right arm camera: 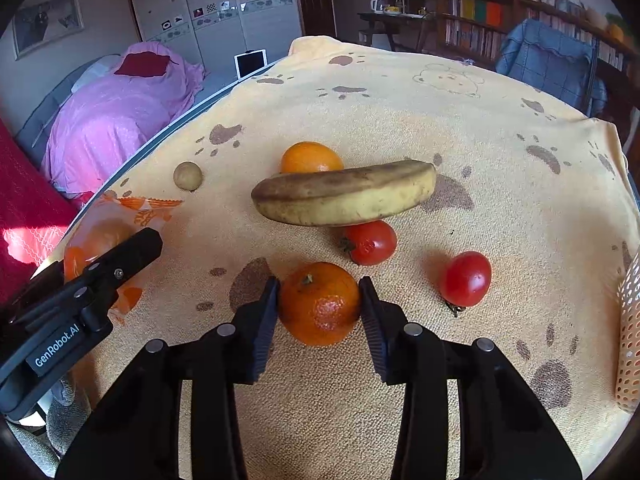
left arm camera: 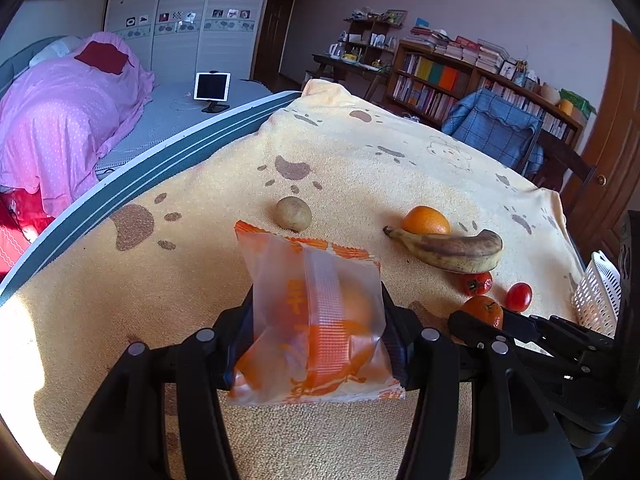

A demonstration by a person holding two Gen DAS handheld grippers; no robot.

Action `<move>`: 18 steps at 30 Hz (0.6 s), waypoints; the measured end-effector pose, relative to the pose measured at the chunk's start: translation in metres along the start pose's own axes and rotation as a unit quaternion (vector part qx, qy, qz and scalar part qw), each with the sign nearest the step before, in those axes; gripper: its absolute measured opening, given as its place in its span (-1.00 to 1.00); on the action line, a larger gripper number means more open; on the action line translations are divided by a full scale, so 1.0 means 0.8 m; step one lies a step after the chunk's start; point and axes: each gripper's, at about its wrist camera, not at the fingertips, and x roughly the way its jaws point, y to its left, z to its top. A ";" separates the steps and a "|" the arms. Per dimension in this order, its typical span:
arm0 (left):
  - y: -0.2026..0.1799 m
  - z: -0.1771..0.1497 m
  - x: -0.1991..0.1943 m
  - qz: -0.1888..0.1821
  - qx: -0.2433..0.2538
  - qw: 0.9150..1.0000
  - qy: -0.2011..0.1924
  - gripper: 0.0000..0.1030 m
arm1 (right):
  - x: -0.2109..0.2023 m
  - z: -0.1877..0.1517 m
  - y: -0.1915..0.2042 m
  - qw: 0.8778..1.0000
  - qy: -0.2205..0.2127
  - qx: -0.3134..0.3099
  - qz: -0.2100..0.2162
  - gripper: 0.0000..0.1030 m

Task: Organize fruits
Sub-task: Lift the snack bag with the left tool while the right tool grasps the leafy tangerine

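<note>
Fruits lie scattered on a bench (right arm camera: 500, 208) covered by a yellow towel (left arm camera: 360, 152) printed with brown paw marks. Nearest in the right wrist view, the right gripper (right arm camera: 320, 300) has its fingers (right arm camera: 266, 320) against both sides of a mandarin (right arm camera: 320, 304) that rests on the towel; the pads touch its skin, so the fruit is clamped between them. In the left wrist view the left gripper (left arm camera: 318, 332) is closed on a frosted plastic packet (left arm camera: 316, 320) with orange print, a round orange fruit showing dimly inside; the packet stands upright between the fingers, above the towel. Just beyond the mandarin lie two red tomatoes, one (right arm camera: 370, 242) partly tucked under the banana and the other (right arm camera: 466, 278) off to the right, apart from the rest. A spotted, browning banana (right arm camera: 346, 198) lies crosswise behind them, and an orange (right arm camera: 310, 158) sits touching its far side. To the left, well apart from that group, a small brownish round fruit (right arm camera: 188, 176) rests alone. A white perforated basket (left arm camera: 598, 296) stands at the right edge of the bench. Farther back a bed (left arm camera: 168, 120) carries a pink quilt (left arm camera: 68, 120) and a tablet on a stand (left arm camera: 212, 88), with a white wardrobe (left arm camera: 188, 16) behind it and a bookshelf (left arm camera: 460, 76) along the right wall.
</note>
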 end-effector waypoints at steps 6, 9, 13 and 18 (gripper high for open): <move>-0.002 -0.001 0.002 -0.003 0.005 1.000 0.002 0.05 | -0.017 0.000 -0.005 1.000 -0.023 0.012 0.009 -0.20; -0.003 -0.001 0.003 -0.003 0.006 1.000 0.003 0.06 | -0.033 0.001 -0.008 0.999 -0.048 0.017 0.003 -0.20; -0.006 -0.002 0.003 -0.004 0.011 1.000 0.003 0.06 | -0.045 0.000 -0.011 0.997 -0.069 0.023 -0.006 -0.20; -0.007 -0.002 0.003 -0.003 0.012 1.000 0.003 0.06 | -0.048 -0.001 -0.013 0.997 -0.075 0.027 -0.013 -0.20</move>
